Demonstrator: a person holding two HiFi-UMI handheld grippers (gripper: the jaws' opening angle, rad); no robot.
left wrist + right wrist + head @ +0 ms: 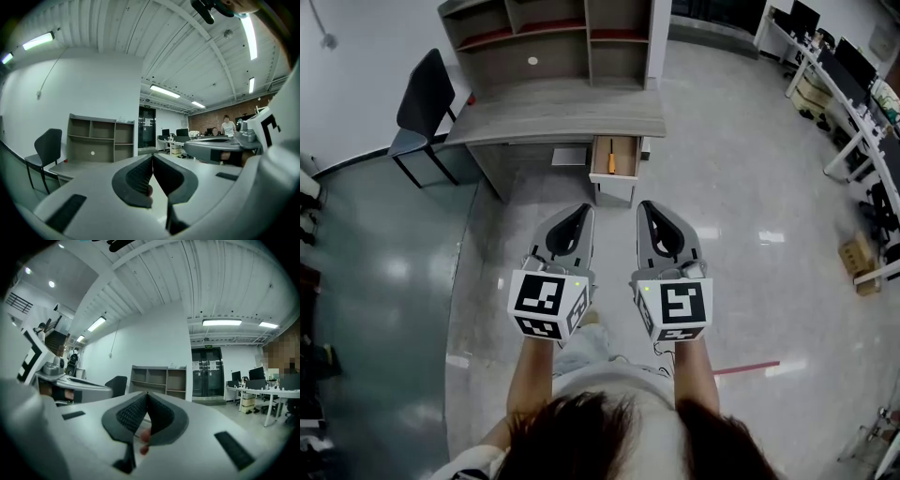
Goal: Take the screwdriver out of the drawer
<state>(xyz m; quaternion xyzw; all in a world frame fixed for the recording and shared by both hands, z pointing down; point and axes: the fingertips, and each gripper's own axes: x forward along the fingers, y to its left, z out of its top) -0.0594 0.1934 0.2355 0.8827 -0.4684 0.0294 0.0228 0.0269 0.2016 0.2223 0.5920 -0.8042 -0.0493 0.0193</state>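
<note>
Below the desk's (553,117) front edge, the drawer (626,150) stands pulled open, the orange-handled screwdriver (611,160) lying lengthwise inside. Well short of the desk, the left gripper (585,210) and right gripper (644,206) hang side by side over the glossy floor (741,187), pointing toward the drawer. Each has its jaws pressed together at the tips, gripping nothing. A shelf unit (553,42) stands on the desk, and a dark chair (427,94) sits by the desk's left end.
</note>
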